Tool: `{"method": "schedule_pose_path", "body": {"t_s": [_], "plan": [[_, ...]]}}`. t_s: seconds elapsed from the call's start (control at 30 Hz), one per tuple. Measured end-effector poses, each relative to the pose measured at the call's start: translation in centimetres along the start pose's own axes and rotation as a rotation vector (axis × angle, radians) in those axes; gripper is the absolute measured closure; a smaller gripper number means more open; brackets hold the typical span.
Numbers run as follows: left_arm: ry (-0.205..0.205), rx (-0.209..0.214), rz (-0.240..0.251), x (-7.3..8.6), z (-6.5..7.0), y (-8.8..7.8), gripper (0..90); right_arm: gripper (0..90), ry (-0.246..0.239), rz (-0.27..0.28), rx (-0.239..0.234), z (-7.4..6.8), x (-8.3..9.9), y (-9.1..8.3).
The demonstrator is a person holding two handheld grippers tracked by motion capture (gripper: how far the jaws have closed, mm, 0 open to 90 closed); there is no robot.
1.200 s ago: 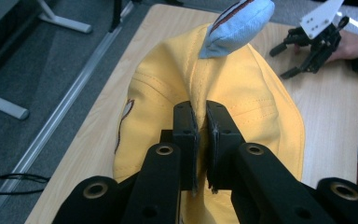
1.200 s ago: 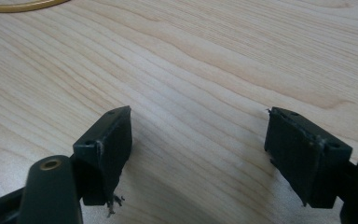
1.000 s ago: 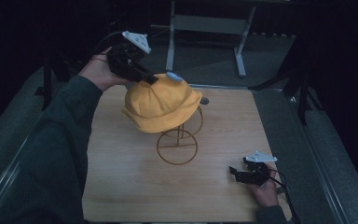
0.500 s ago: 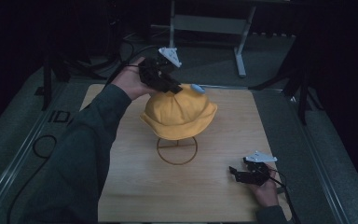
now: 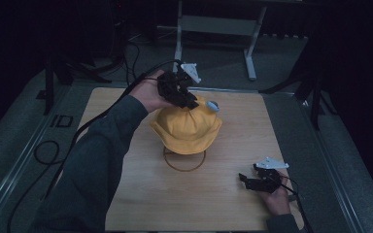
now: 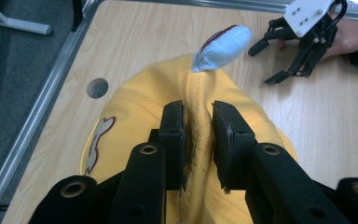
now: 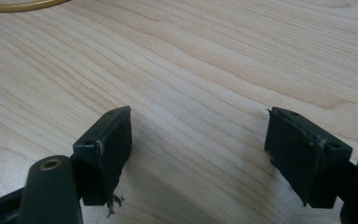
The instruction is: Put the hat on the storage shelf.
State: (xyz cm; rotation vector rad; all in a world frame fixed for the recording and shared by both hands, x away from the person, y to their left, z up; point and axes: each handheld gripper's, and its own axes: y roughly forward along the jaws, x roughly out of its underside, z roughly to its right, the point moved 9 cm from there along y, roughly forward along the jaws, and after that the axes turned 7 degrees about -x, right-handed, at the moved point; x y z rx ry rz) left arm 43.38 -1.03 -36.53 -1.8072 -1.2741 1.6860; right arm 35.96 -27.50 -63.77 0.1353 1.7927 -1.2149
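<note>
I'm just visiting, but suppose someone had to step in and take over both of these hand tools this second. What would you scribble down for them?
Left gripper: jaws shut on a fold of fabric at the crown of the yellow hat.
Right gripper: jaws open, holding nothing, low over the wooden table near its front right corner.
Hat: sits over the wire stand, whose ring base shows beneath it; a light blue ear sticks out near the top.
Done: hat looks placed on the stand.
Left: probably release the fold, draw the left gripper away, and check the hat sits level.
</note>
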Motion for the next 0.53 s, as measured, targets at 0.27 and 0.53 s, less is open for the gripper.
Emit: {"method": "schedule_pose_path", "body": {"t_s": [0.27,0.53], "plan": [[-0.075,0.03,0.062,-0.1,-0.5,-1.4,52.6,22.7,0.002,0.0,-0.001,0.0,0.0,0.0],[-0.124,-0.051,0.153,-0.3,-2.3,-3.8,38.6,22.6,0.001,-0.002,-0.004,0.0,0.0,0.0]]}}
